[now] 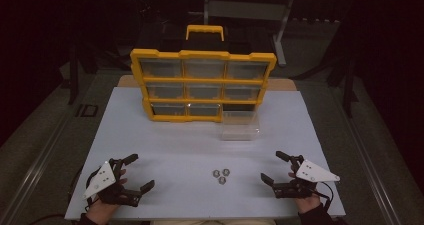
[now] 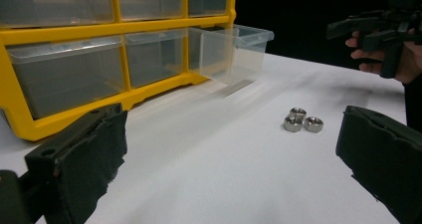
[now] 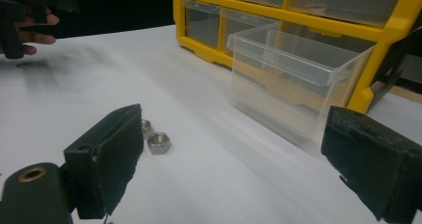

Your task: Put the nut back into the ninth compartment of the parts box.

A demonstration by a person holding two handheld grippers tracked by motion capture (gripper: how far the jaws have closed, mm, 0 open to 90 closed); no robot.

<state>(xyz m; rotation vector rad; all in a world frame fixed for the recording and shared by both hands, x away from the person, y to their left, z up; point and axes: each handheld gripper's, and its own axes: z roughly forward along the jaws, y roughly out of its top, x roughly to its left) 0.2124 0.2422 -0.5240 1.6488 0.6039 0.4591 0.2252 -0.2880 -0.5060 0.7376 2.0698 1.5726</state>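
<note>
Between your two hands, three nuts (image 1: 221, 175) sit bunched on the table (image 1: 175, 150); your left claw (image 1: 142, 172) and right claw (image 1: 270, 167) both gape wide, holding nothing.

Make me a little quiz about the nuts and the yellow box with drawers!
1. How many metal nuts lie on the white table?
2. True or false: the left claw holds a nut.
3. The pulled-out clear drawer comes from which corner of the yellow organizer? A) top left B) bottom right C) top right

Key: 1. Three, clustered together. 2. False; both it and the right claw are open and hold nothing. 3. B.
</note>
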